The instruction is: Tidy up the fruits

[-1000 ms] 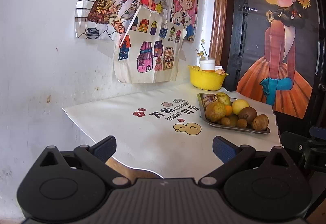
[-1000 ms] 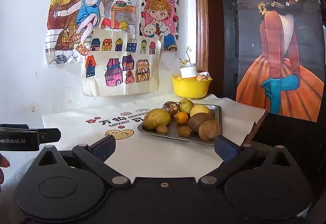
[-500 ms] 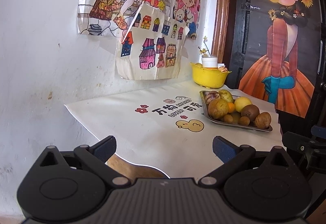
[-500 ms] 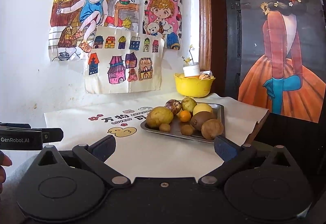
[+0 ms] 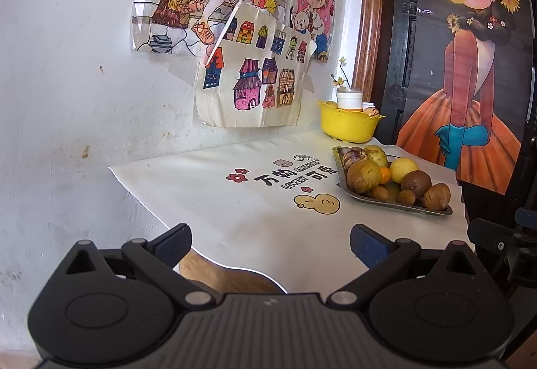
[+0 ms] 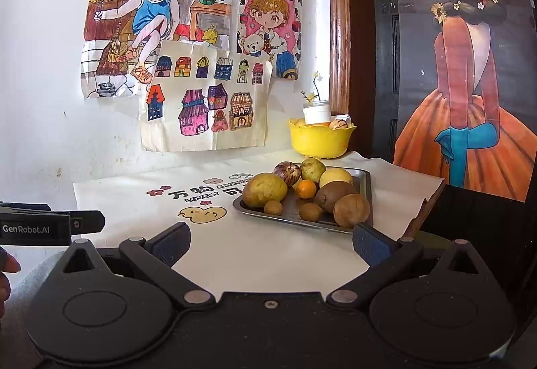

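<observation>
Left claw [image 5: 270, 240] and right claw [image 6: 270, 240] both hang released and empty over the near edge of the surface [image 6: 261, 255], well short of the fruit. A metal tray [image 6: 364, 182] on the right of the white cloth [image 5: 214, 194] carries the fruits [image 6: 265, 189], heaped and touching. Far behind the tray, against the wall, stands a yellow bowl [image 6: 319, 142] holding a white jar [image 6: 317, 114]. Drawings [image 6: 204, 107] hang on the wall at left; a poster [image 6: 470, 94] covers the right. Bare cloth lies between claws and tray.
</observation>
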The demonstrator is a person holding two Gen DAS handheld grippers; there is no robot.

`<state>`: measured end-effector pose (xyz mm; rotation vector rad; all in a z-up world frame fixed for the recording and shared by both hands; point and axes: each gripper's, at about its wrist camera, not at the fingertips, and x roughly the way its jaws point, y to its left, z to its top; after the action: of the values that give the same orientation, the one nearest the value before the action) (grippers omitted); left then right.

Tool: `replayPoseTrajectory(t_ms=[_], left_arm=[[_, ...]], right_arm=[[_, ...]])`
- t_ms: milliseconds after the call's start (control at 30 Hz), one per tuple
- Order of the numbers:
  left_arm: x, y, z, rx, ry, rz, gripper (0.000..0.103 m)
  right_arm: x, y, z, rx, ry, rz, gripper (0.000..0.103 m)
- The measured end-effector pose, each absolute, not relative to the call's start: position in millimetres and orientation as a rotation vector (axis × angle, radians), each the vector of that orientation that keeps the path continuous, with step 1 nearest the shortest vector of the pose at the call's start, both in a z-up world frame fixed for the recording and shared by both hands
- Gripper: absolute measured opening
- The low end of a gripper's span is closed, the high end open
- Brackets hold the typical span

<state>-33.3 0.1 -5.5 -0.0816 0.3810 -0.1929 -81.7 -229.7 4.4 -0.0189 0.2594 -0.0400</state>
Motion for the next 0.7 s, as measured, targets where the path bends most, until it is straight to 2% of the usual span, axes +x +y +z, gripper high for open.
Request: replayPoseTrajectory(t_ms=[700], left_arm=[[-32.3,-2.3,-7.1,-0.079,0.390,-0.206,0.103]], right_arm=[[-76.7,-231.3,-5.2,-0.010,0.292,-0.024,0.102]])
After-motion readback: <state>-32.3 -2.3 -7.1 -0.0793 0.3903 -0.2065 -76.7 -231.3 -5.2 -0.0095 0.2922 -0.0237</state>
